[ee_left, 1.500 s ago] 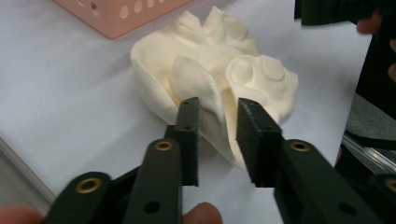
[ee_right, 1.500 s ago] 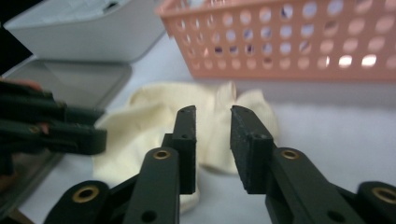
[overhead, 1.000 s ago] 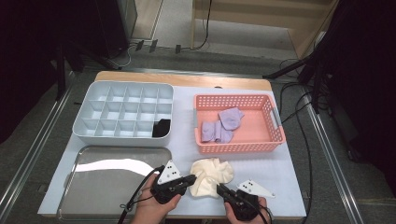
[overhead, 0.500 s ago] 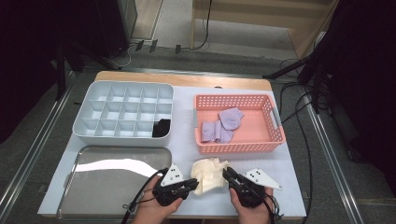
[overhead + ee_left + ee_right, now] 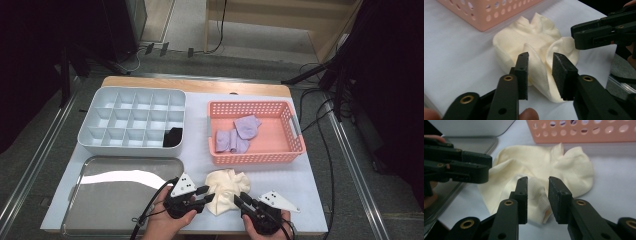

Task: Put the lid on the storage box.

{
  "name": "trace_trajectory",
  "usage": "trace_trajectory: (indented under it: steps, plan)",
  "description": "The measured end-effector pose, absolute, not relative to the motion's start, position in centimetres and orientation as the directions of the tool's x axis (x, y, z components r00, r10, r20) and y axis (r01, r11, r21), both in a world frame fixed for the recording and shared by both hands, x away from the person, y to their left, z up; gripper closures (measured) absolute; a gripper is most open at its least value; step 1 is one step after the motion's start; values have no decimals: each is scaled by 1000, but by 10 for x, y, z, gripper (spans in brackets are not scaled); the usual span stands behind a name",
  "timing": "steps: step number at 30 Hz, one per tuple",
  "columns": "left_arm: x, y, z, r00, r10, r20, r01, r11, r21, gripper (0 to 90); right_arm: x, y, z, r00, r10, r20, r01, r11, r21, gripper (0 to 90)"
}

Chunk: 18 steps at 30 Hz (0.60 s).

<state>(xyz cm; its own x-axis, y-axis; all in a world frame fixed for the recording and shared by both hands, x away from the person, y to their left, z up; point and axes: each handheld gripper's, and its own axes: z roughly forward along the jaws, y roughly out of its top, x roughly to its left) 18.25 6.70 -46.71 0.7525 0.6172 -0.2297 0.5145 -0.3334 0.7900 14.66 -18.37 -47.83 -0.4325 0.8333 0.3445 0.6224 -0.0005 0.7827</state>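
Observation:
A cream sock (image 5: 227, 185) lies crumpled on the white table, just in front of the pink basket. My left gripper (image 5: 205, 195) points at it from the left and my right gripper (image 5: 242, 200) from the right. In the left gripper view a raised fold of the sock (image 5: 534, 35) stands between the left gripper's (image 5: 540, 56) jaws, with a gap beside it. In the right gripper view the sock's ribbed cuff (image 5: 536, 187) sits loosely between the right gripper's (image 5: 538, 180) jaws. Both pairs of jaws have just been opening and no longer press on the cloth.
A pink basket (image 5: 295, 145) behind the sock holds purple socks (image 5: 240, 132). At the back left a grey divided organizer (image 5: 95, 125) has a black item (image 5: 172, 136) in one front cell. A shiny metal tray (image 5: 100, 215) lies at the front left, close to my left hand.
Both pairs of jaws stand wider than before and have let go of the sock. The right gripper has shifted slightly; the left has stayed put.

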Motion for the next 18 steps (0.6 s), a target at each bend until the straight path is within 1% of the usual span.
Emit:
trace_trajectory:
  steps: [2,5,6,7,8,9,10,11,13,15,18]
  plan:
    - [183,65,-467,751,622,-223,512,-335,791,692,144,-185,-479,-425,839,340,627,3,779,695]
    - [185,60,-466,728,661,-185,504,-332,797,581,146,-189,-484,-404,841,360,618,-38,785,634]
    - [186,58,-466,723,667,-179,504,-334,796,552,146,-188,-485,-404,839,365,622,-40,782,629]
    - [187,56,-467,719,674,-171,504,-336,795,540,147,-187,-486,-407,840,360,624,-32,781,638]
    - [188,54,-468,717,678,-159,505,-349,789,548,147,-185,-488,-410,843,348,627,-17,779,684]
    - [188,52,-469,719,680,-144,504,-367,782,574,147,-183,-489,-418,842,342,636,2,772,749]
    - [188,51,-470,723,678,-130,502,-387,774,621,147,-183,-489,-416,843,341,644,8,765,801]
    - [188,50,-471,731,671,-126,501,-402,766,711,147,-183,-490,-416,846,335,641,11,768,835]
    - [187,49,-471,740,663,-116,488,-410,771,832,148,-186,-488,-411,846,339,641,4,768,857]
    - [187,50,-468,747,653,-126,479,-398,783,866,149,-189,-485,-411,850,331,633,5,774,863]
    - [187,53,-463,747,648,-148,465,-351,813,869,153,-192,-480,-412,853,321,615,0,789,864]
